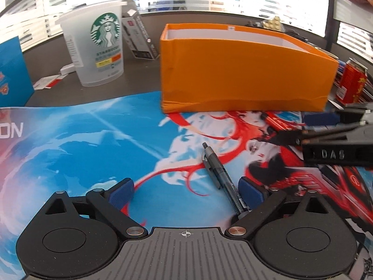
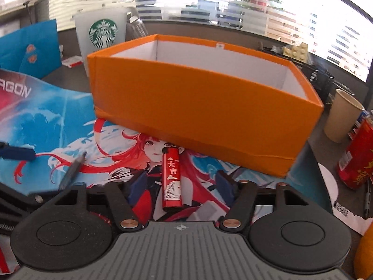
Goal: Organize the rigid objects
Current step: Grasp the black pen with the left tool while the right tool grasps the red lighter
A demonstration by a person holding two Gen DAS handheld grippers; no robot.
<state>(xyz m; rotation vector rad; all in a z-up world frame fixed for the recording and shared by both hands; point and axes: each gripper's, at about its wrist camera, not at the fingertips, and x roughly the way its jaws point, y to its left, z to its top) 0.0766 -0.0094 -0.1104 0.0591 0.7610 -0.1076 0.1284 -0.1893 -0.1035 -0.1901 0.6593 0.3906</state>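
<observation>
1. Blue pads line the left claw (image 1: 186, 192), which stands wide open and low over the printed blue-and-red anime mat (image 1: 93, 144); nothing is held.
2. A dark grey click pen (image 1: 221, 177) lies flat on the mat, slanted, its lower end just beside the left claw's right pad (image 1: 250, 192); contact cannot be told.
3. Right claw (image 2: 178, 189) also spread wide, holding nothing. A red plastic lighter with white characters (image 2: 172, 179) lies flat on the mat between its fingers, touching neither.
4. The lighter's black top points toward the open orange cardboard box with white lining (image 2: 198, 107), which stands just beyond it, partly on the mat.
5. In the right wrist view the same pen sits to the left of the lighter, well apart from it.
6. Past the box, on the dark bench (image 1: 139, 74): a frosted plastic Starbucks cup (image 1: 98, 46), upright, near the box's left corner.
7. Right of the box: a red drink can (image 2: 356, 161) and a brown paper cup (image 2: 342, 116), both upright.
8. A blue paper bag (image 2: 35, 46) stands far left.
</observation>
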